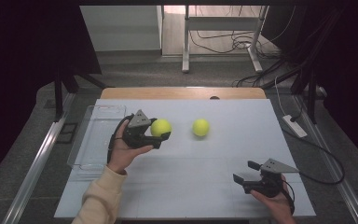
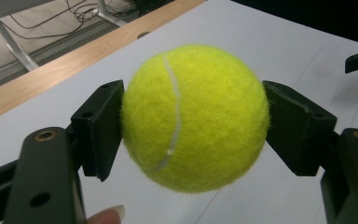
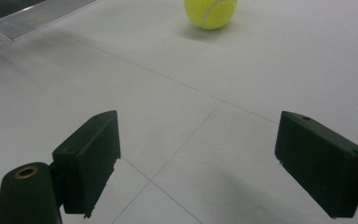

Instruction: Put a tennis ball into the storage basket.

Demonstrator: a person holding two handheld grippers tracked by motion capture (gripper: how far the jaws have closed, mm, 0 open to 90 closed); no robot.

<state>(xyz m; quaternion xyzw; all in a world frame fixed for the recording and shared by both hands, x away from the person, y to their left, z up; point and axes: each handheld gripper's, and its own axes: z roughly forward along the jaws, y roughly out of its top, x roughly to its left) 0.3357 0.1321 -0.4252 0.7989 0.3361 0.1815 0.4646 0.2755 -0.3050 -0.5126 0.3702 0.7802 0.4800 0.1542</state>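
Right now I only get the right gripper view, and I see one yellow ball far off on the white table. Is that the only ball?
Observer: No. A second ball sits to the left of yours, clamped in the left gripper.
Operator: Is it squeezed from both sides?
Observer: Yes, a black pad presses on each side of it in the left gripper view.
Operator: Is there anything to put balls in?
Observer: A clear plastic tray lies along the table's left edge, beside the hand holding that gripper.
Operator: Is my gripper near my ball?
Observer: No, the right gripper is open near the table's front right corner, well short of it.
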